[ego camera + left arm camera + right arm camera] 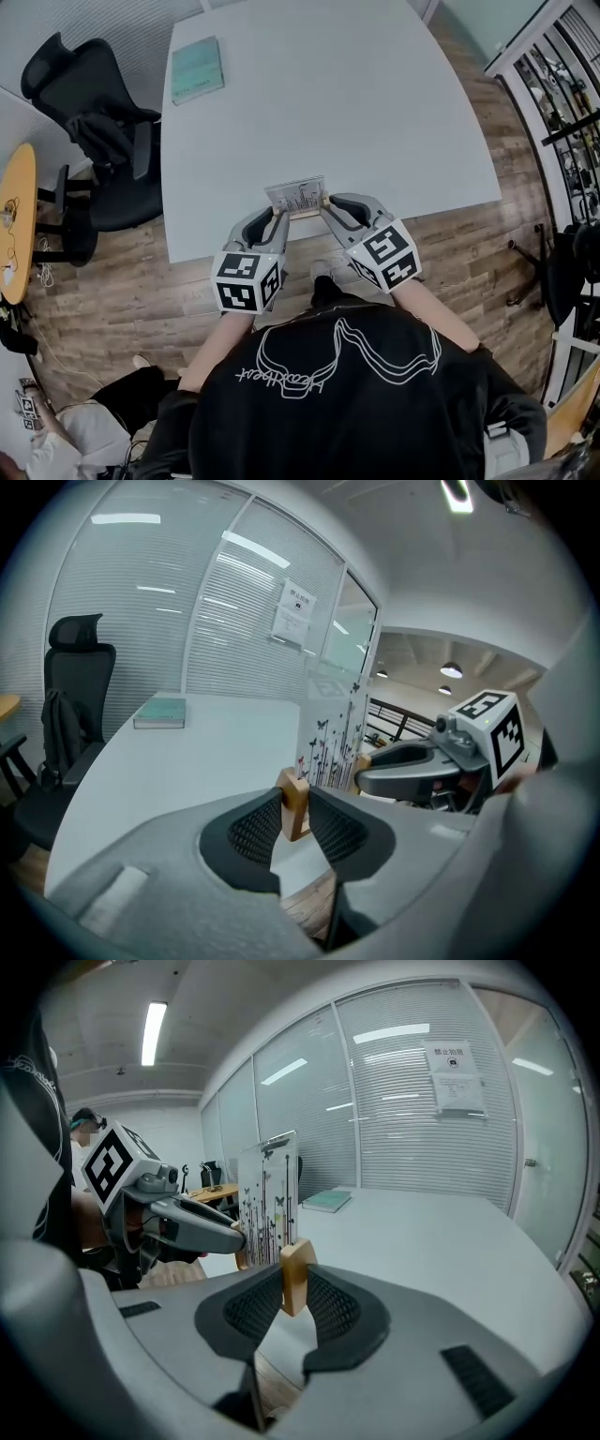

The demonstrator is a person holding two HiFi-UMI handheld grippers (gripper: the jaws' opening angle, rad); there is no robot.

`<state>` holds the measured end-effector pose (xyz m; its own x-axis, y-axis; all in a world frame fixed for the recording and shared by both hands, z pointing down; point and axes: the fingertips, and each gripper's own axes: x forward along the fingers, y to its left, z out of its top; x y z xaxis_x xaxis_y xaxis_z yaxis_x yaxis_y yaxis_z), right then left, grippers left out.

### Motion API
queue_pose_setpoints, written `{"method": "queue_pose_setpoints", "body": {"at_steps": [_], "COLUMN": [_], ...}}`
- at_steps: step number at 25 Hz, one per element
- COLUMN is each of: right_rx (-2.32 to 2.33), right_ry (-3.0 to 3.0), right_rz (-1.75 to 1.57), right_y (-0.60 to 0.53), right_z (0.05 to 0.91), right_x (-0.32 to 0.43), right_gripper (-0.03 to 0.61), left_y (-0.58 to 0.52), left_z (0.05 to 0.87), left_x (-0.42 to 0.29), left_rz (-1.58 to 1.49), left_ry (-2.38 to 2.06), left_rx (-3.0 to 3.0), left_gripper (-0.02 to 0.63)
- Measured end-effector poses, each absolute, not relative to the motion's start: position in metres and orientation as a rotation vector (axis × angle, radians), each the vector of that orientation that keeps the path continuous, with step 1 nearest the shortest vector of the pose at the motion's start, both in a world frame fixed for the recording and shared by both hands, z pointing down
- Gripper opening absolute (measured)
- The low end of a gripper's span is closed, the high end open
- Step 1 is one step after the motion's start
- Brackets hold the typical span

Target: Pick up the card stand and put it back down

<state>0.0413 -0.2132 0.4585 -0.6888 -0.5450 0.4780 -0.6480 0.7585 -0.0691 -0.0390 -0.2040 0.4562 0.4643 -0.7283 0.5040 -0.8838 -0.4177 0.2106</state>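
Note:
The card stand is a clear upright panel printed with butterflies and stems, set in a wooden base. It is over the near edge of the white table; I cannot tell whether it touches the top. My left gripper is shut on the base's left end. My right gripper is shut on the right end. The printed panel stands upright between them. The right gripper's fingers show in the left gripper view, and the left gripper's fingers in the right gripper view.
A teal book lies at the table's far left corner. A black office chair stands left of the table, with a round yellow table beyond it. A metal rack is at the right. Wood floor runs under the near edge.

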Motion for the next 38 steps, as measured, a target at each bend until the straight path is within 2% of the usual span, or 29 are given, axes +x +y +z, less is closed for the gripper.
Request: {"method": "queue_pose_setpoints", "body": {"at_steps": [20, 38], "right_rx": [0.832, 0.838], "right_ry": [-2.406, -2.366], "right_rz": [0.379, 0.405], "right_y": [-0.307, -0.314], "right_z": [0.546, 0.578], "right_x": [0.029, 0.028], "right_gripper": [0.086, 0.086], "left_y": [-0.294, -0.301], "left_z": [0.541, 0.569], "left_x": [-0.049, -0.050], "left_rz": [0.607, 0.627], "left_ry": [-1.358, -1.342], "left_rx": [2.186, 2.185], "left_gripper": [0.095, 0.095]}}
